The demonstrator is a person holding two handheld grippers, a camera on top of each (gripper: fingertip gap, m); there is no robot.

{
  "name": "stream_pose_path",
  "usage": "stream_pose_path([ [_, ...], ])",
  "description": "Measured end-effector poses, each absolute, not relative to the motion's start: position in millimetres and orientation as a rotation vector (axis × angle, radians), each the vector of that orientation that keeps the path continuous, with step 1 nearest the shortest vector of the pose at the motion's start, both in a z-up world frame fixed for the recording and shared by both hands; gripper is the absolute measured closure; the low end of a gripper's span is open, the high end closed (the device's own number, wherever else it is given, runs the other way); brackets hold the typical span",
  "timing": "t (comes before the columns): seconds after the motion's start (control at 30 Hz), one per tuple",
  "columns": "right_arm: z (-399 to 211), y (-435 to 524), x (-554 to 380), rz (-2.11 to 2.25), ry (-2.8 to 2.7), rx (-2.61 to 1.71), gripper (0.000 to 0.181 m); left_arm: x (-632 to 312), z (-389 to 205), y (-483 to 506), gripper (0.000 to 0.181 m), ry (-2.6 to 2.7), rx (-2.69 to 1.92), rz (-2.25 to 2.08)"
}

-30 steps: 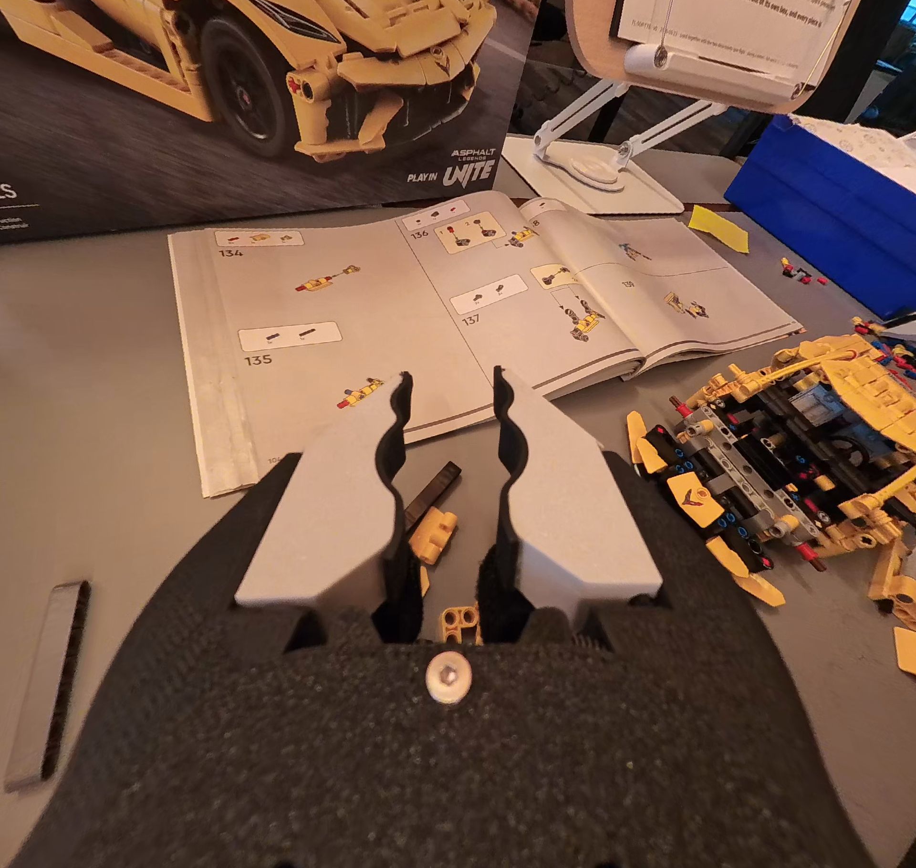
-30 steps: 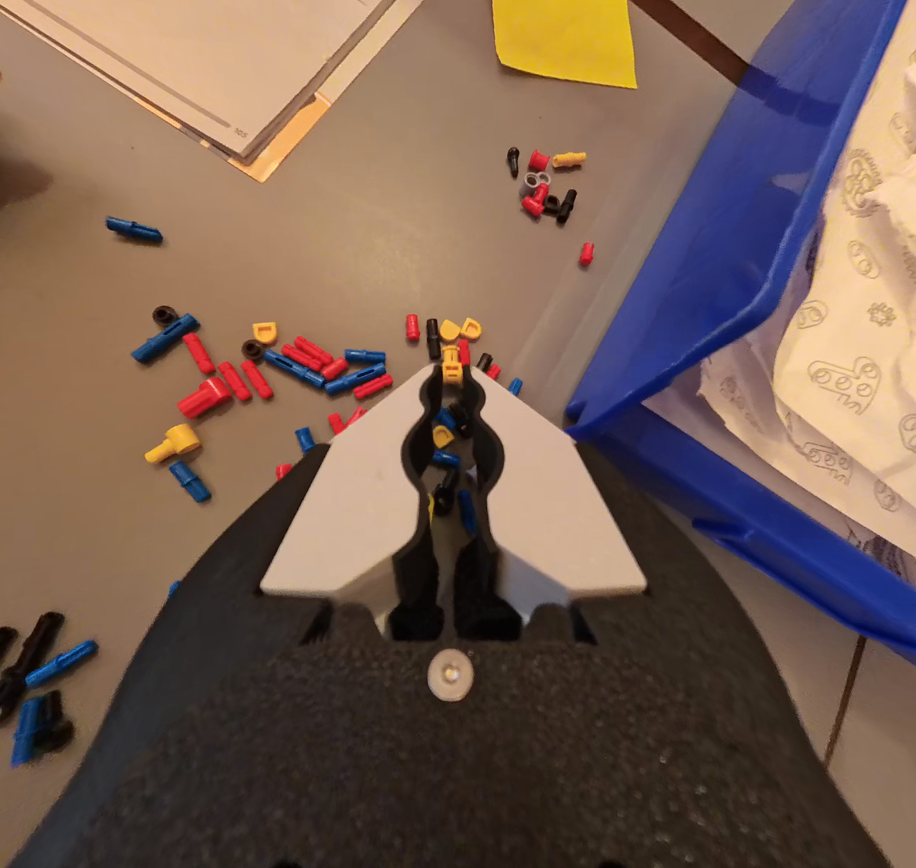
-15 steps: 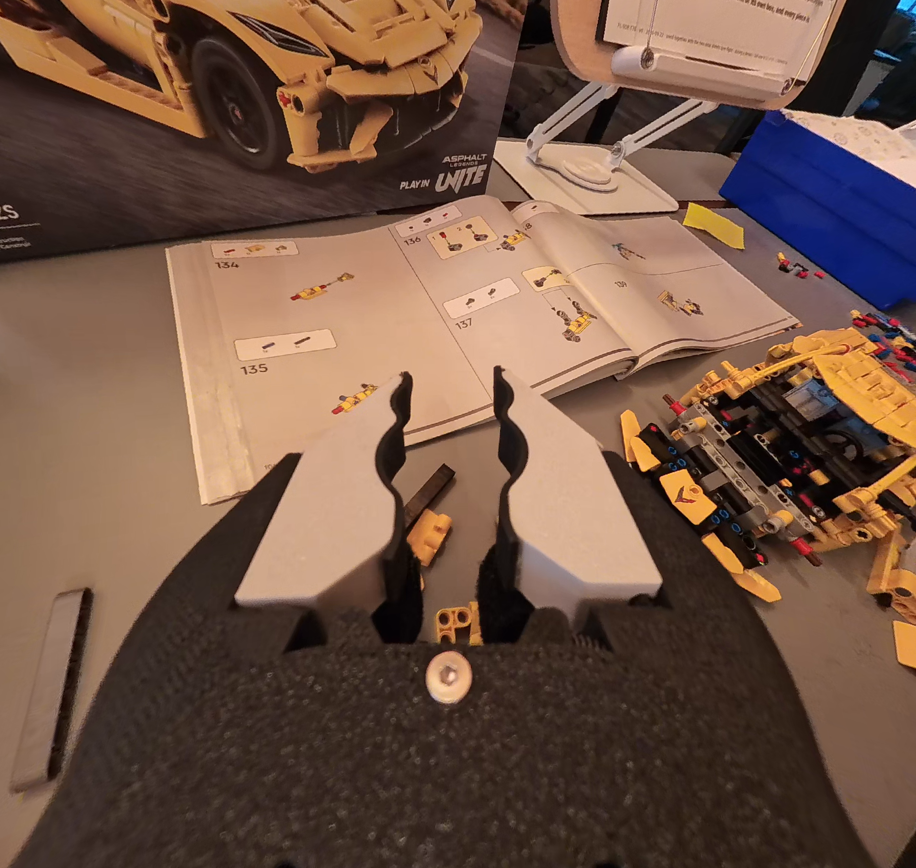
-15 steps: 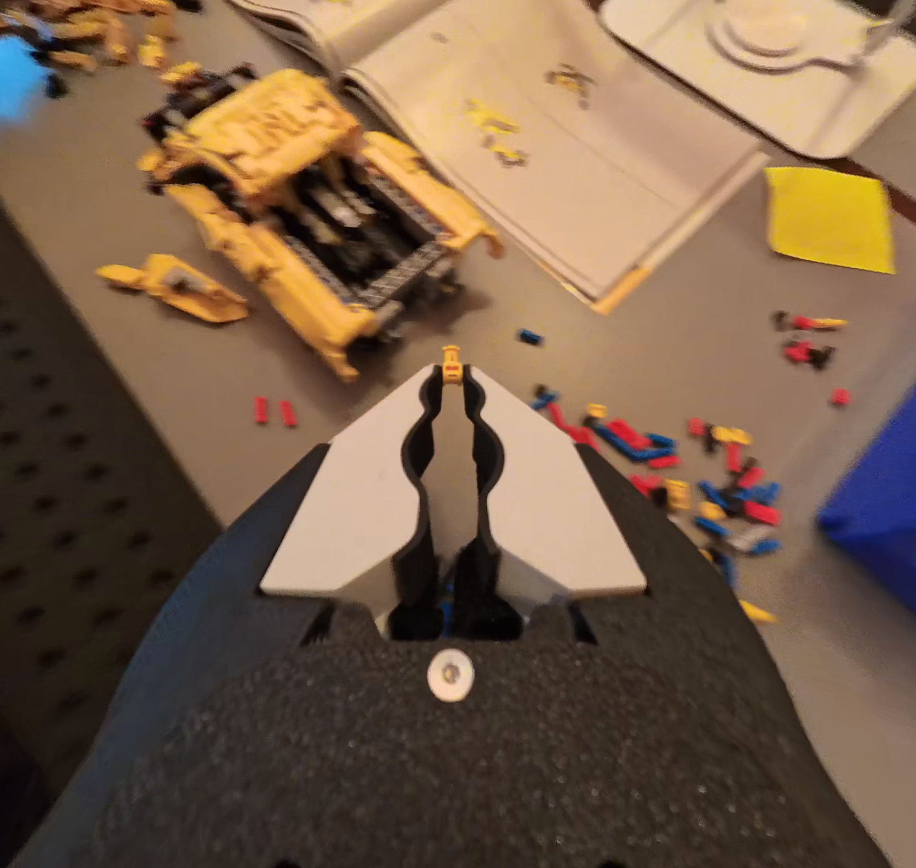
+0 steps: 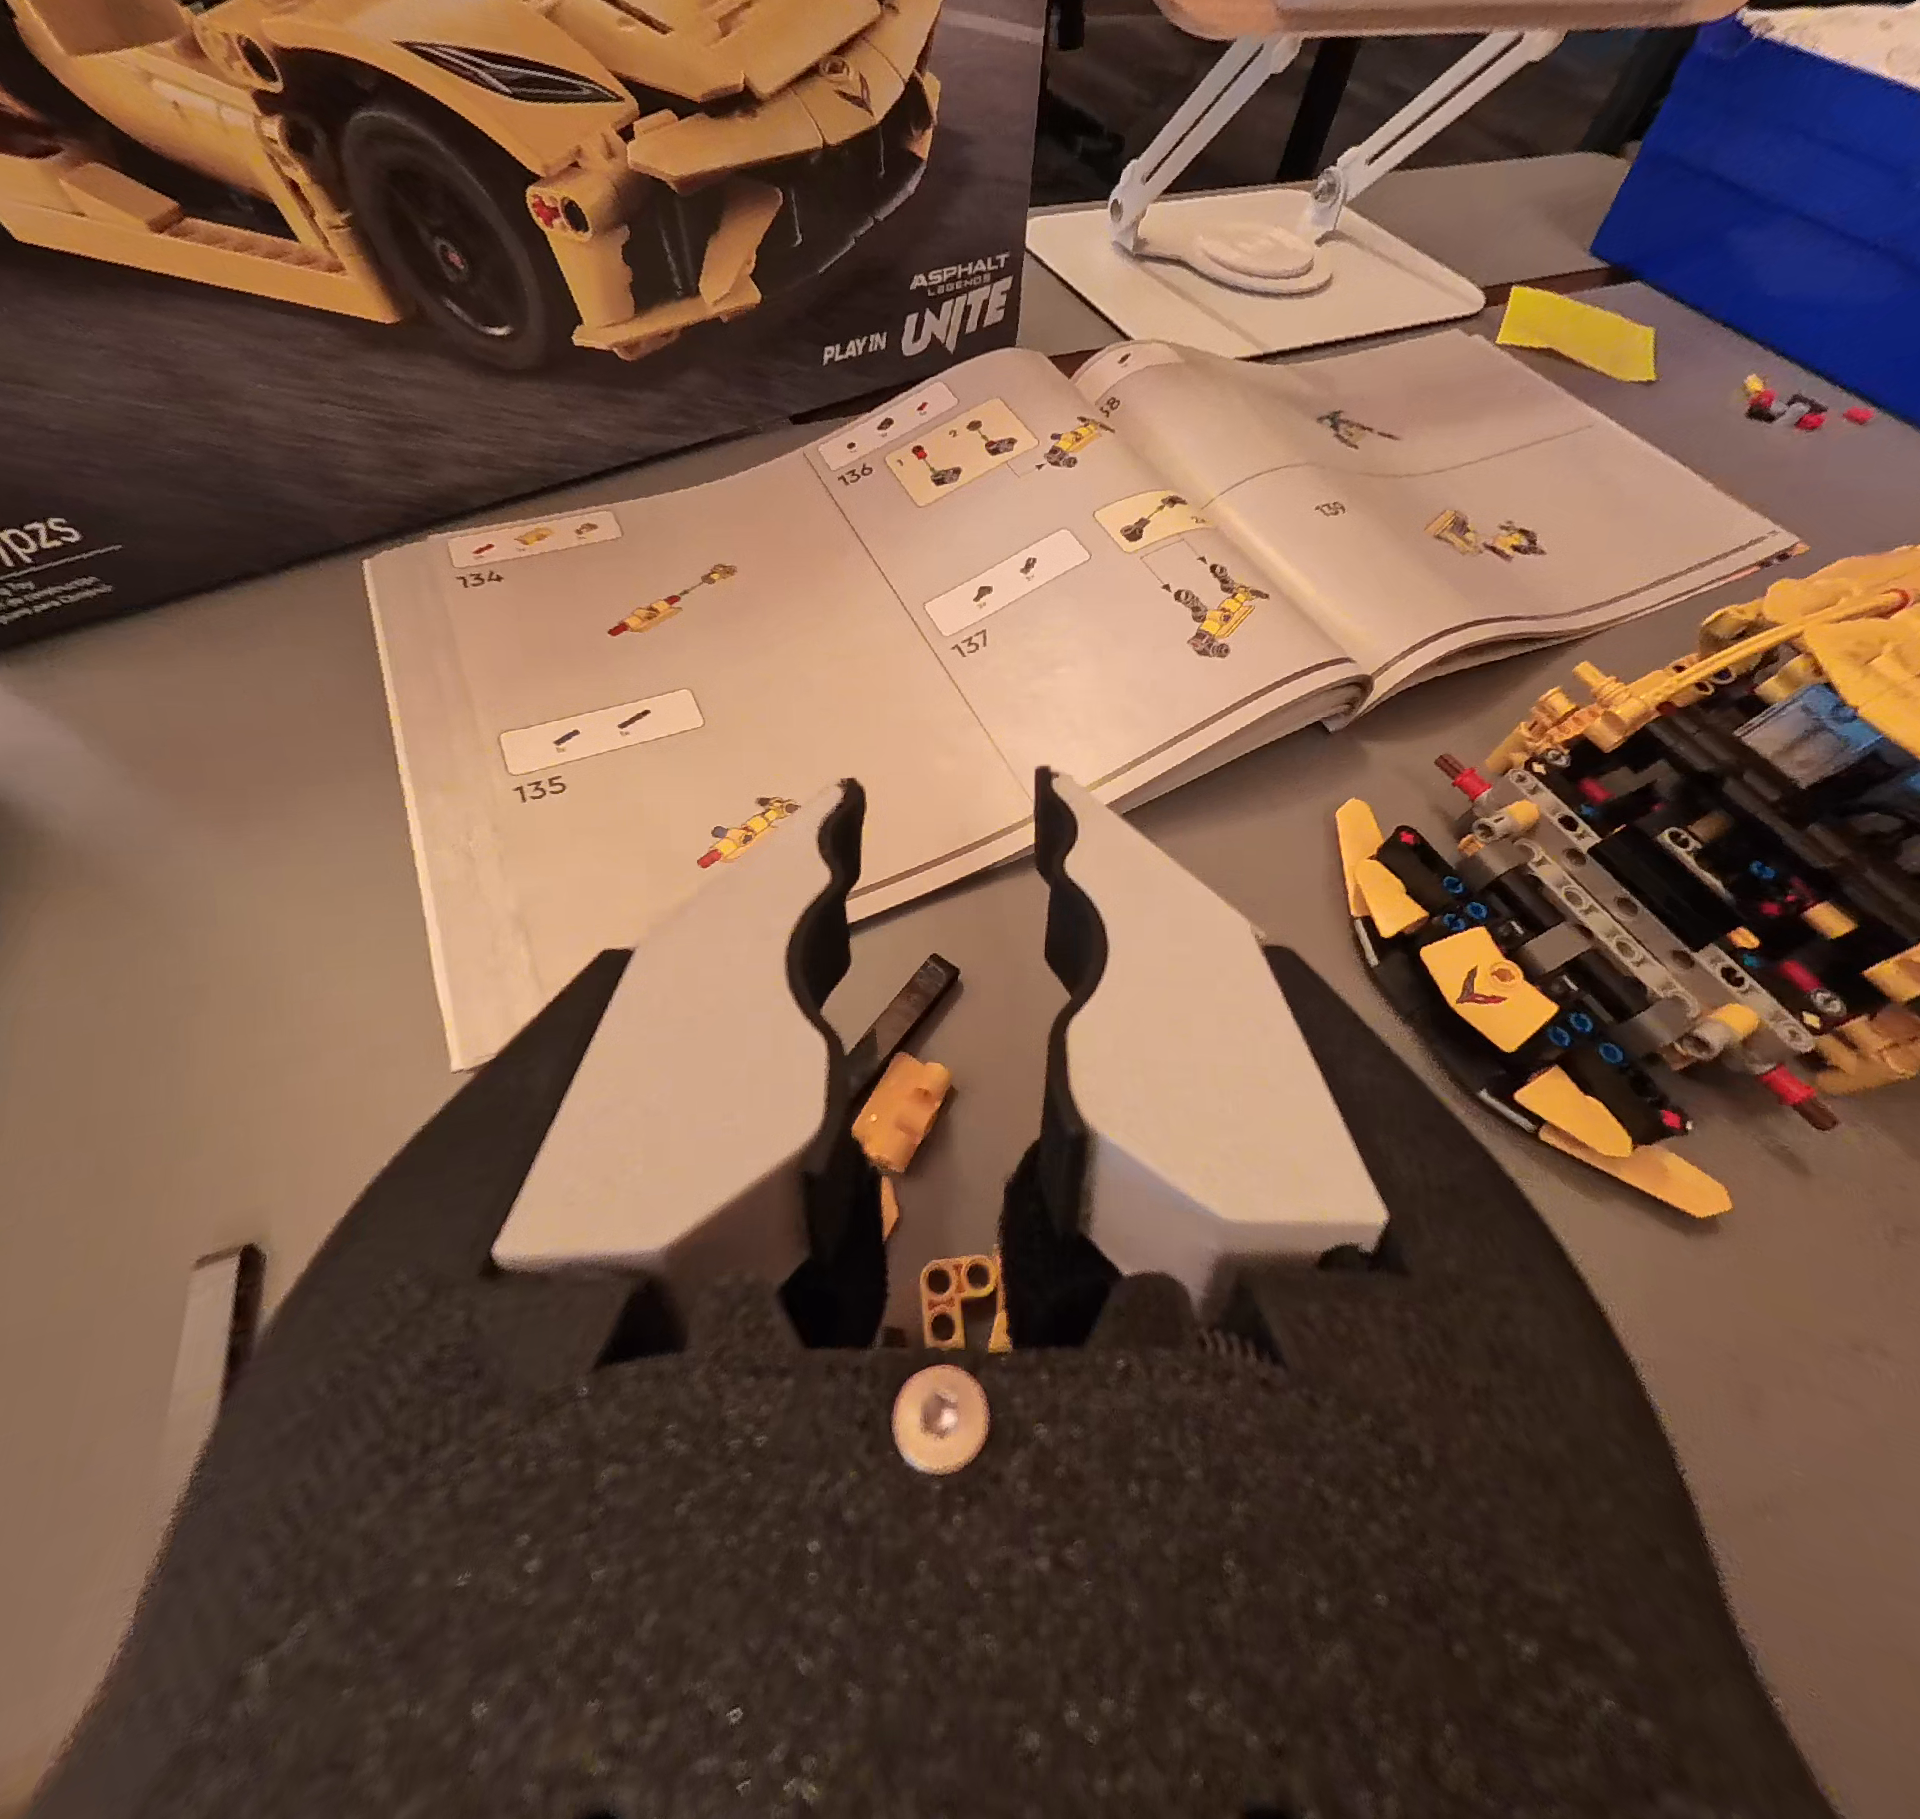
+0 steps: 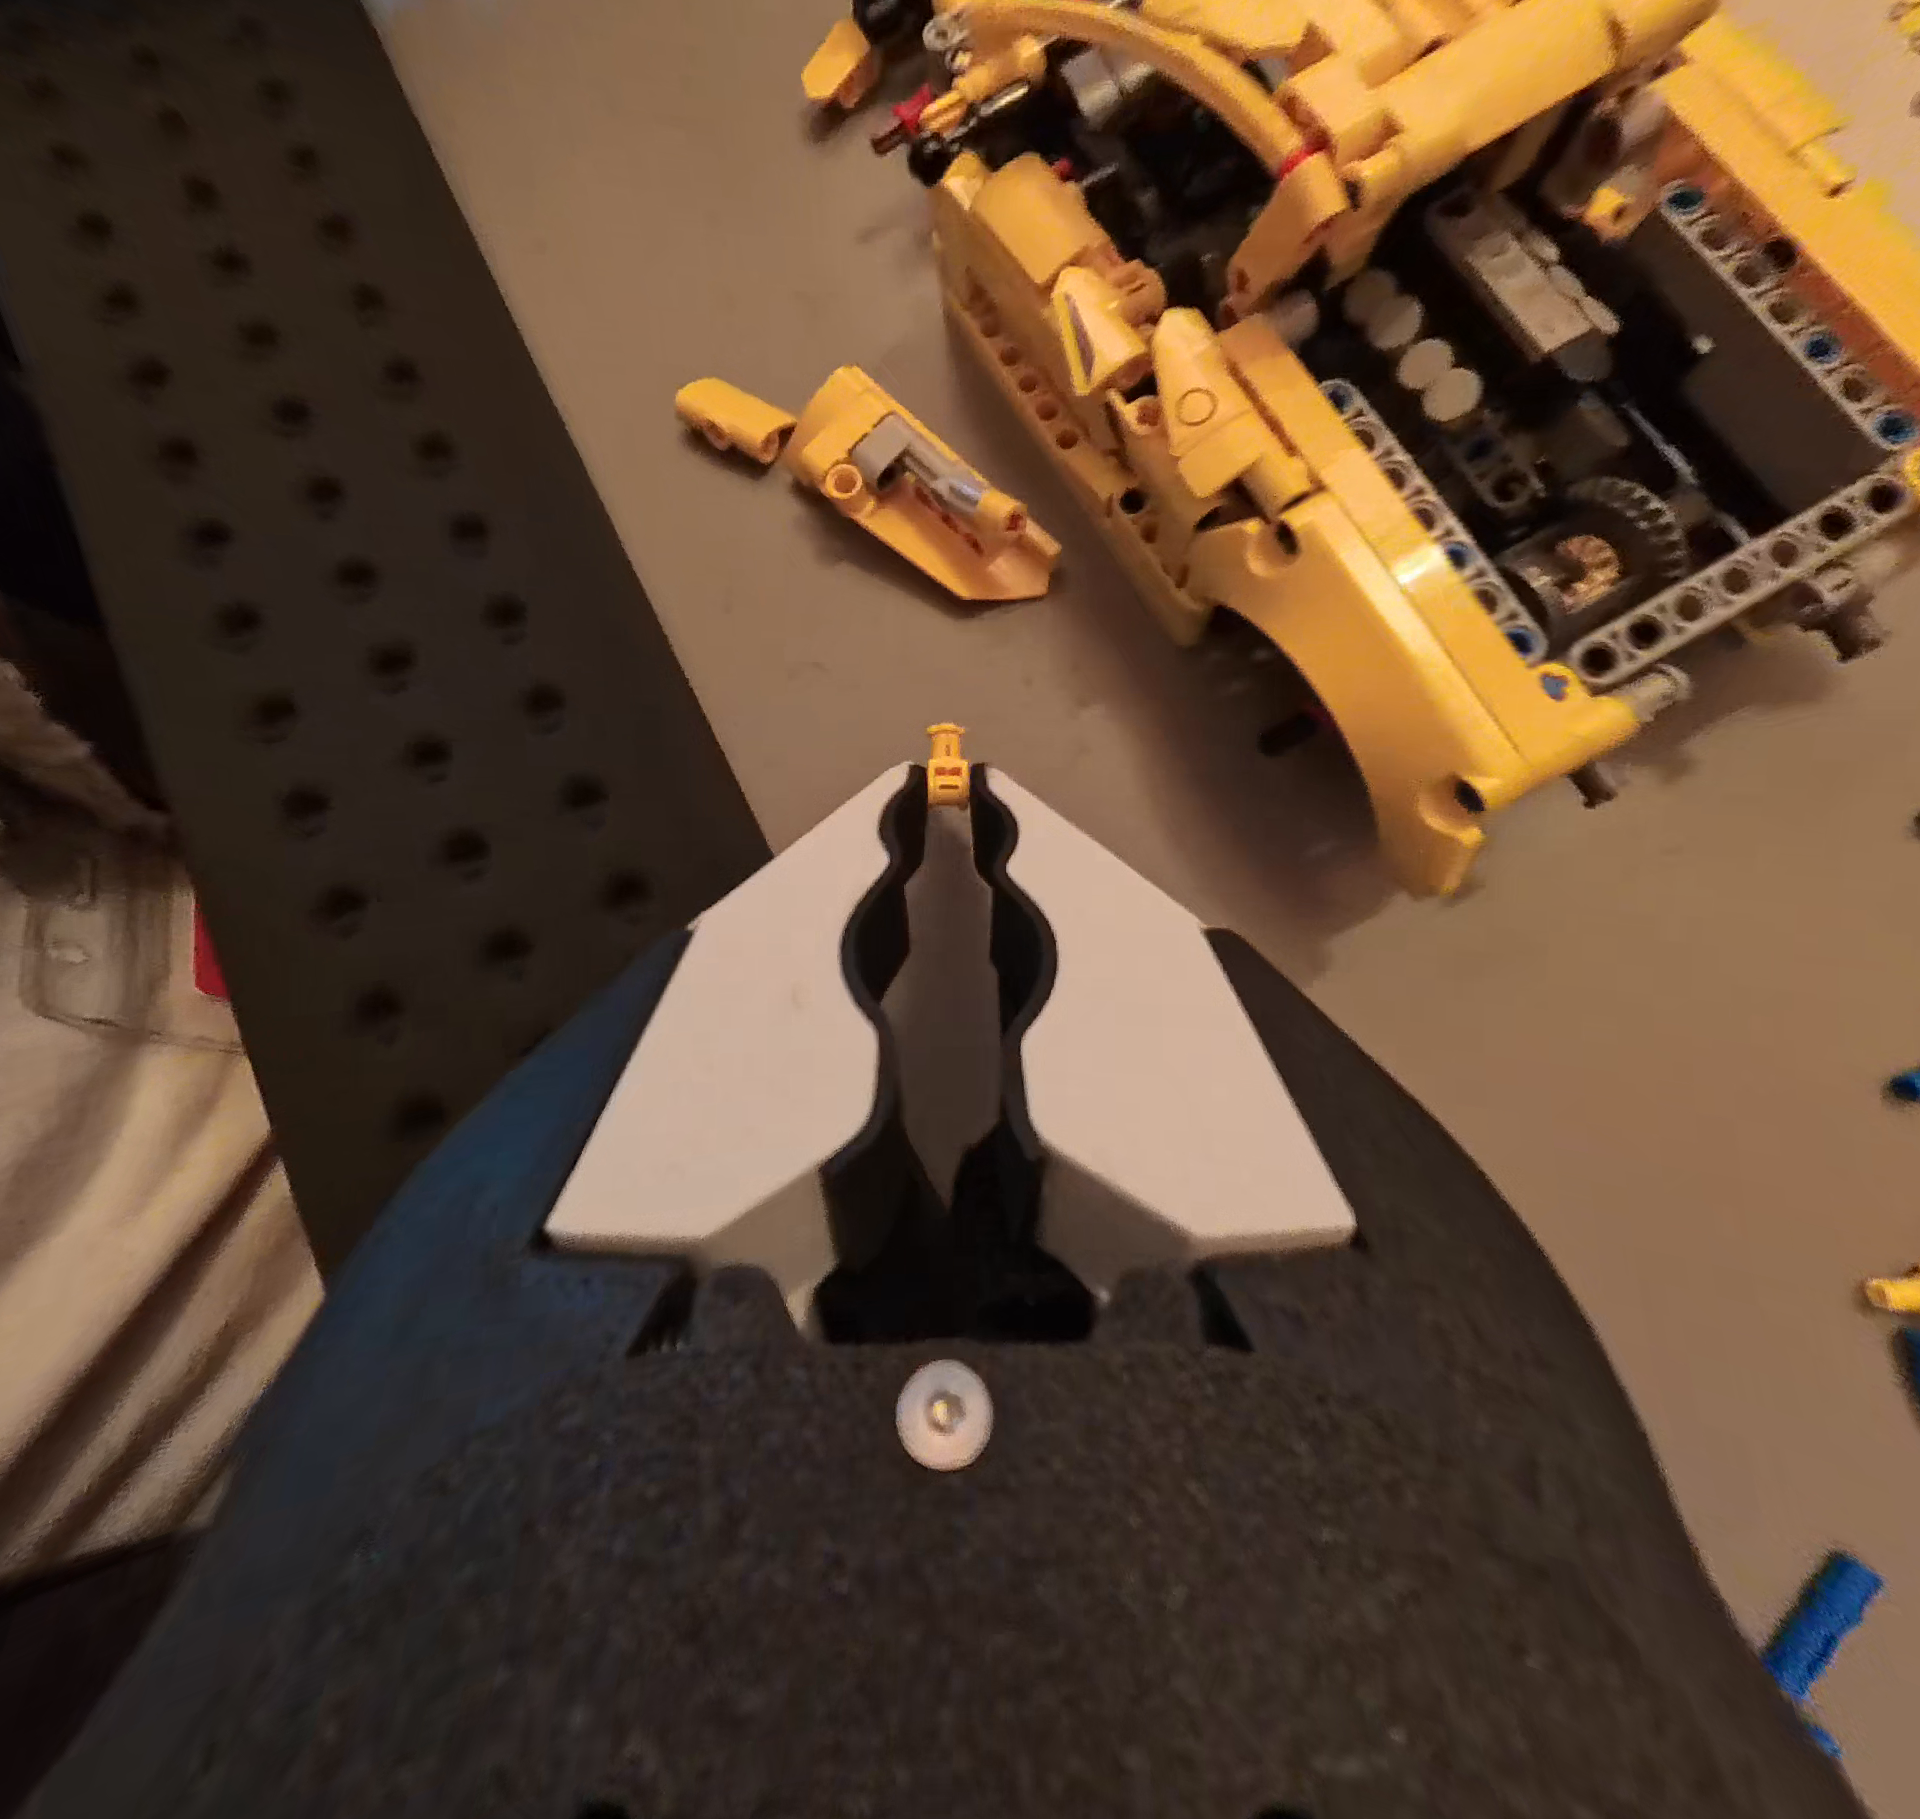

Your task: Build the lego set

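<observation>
— What lies ahead of you?
— The open grey paper instruction booklet [image 5: 883, 668], on the surface [image 5: 208, 886]. Behind it stands the dark cardboard box [image 5: 499, 169].
— And rightward?
— The half-built yellow brick car [image 5: 1683, 896].

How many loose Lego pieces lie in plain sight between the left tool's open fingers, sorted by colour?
Black flat plastic bar: 1
Yellow plastic pieces, a stubby connector and a holed angle piece: 2
Total: 3
</observation>
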State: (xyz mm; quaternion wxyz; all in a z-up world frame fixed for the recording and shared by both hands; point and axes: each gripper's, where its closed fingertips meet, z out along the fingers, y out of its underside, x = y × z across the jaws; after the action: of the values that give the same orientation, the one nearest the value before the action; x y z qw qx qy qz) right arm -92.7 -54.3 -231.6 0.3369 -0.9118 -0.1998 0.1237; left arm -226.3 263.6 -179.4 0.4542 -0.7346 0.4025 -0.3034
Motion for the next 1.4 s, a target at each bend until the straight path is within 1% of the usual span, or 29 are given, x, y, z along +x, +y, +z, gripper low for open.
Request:
stream_pose_path([
  [0.2,-241.3,-52.5,-106.3,0.319,-0.601,-2.406,0.174,-225.8,-178.0,261.5,0.148,1.006,-1.800,-0.737],
  [0.57,-241.8,-45.0,-112.4,0.336,-0.559,-2.403,0.174,-219.8,-177.5,252.7,0.148,1.063,-1.771,-0.717],
  [0.7,-241.5,-43.2,-112.2,0.358,-0.530,-2.402,0.171,-220.2,-176.0,251.7,0.149,1.068,-1.761,-0.706],
  [0.8,-239.3,-41.5,-113.9,0.340,-0.552,-2.397,0.166,-220.2,-174.7,250.5,0.148,1.069,-1.754,-0.704],
  [1.0,-225.5,-25.2,-132.3,0.344,-0.606,-2.321,0.164,-218.7,-174.7,248.4,0.149,1.081,-1.747,-0.694],
  [1.17,-219.5,-13.1,-162.8,0.364,-0.768,-2.259,0.164,-218.9,-174.4,246.6,0.148,1.088,-1.739,-0.683],
  [1.27,-225.1,-8.8,-175.8,0.259,-0.980,-2.219,0.164,-218.6,-173.7,245.6,0.148,1.092,-1.733,-0.679],
  [1.33,-234.6,-2.4,-168.9,0.122,-1.089,-2.231,0.164,-218.3,-173.9,244.7,0.148,1.096,-1.731,-0.678],
  [1.4,-240.1,-2.0,-173.1,0.122,-1.188,-2.218,0.164,-217.5,-173.6,243.5,0.148,1.101,-1.727,-0.679],
])
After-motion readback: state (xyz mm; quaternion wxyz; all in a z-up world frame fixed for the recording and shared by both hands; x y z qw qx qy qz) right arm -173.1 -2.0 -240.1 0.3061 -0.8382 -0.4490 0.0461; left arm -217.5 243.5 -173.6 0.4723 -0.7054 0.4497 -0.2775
